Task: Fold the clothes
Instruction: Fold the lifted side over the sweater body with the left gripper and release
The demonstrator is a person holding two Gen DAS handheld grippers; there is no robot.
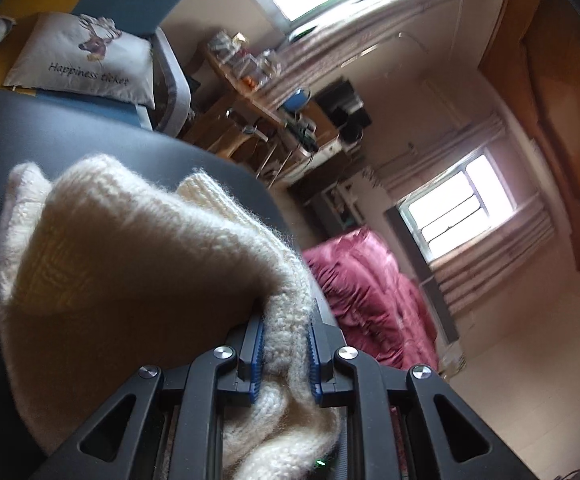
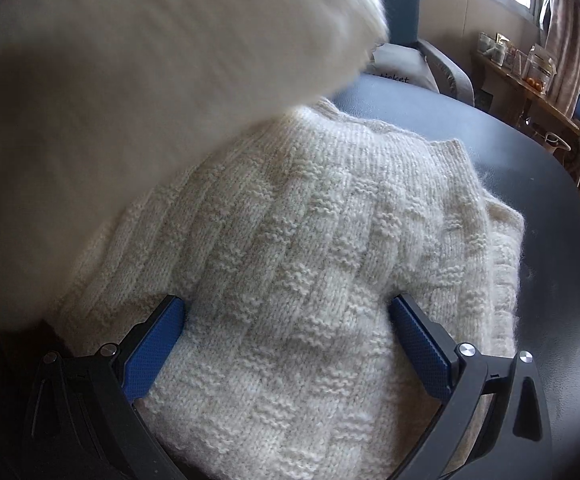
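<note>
A cream knitted sweater [image 2: 297, 264] lies bunched on a dark table [image 2: 561, 216]. My left gripper [image 1: 286, 332] is shut on a fold of the sweater [image 1: 130, 248] and holds it lifted above the table [image 1: 50, 132]; knit is squeezed between the blue pads. That raised part fills the upper left of the right wrist view as a blurred cream flap [image 2: 130, 80]. My right gripper [image 2: 288, 312] is open, its blue-padded fingers [image 2: 158, 344] spread wide on either side of the sweater's body and low over it.
A blue chair with a printed cushion [image 1: 86, 64] stands behind the table. A cluttered wooden desk [image 1: 274, 112] sits by the curtained windows, and a dark red quilt [image 1: 365, 296] lies on the floor side past the table's edge.
</note>
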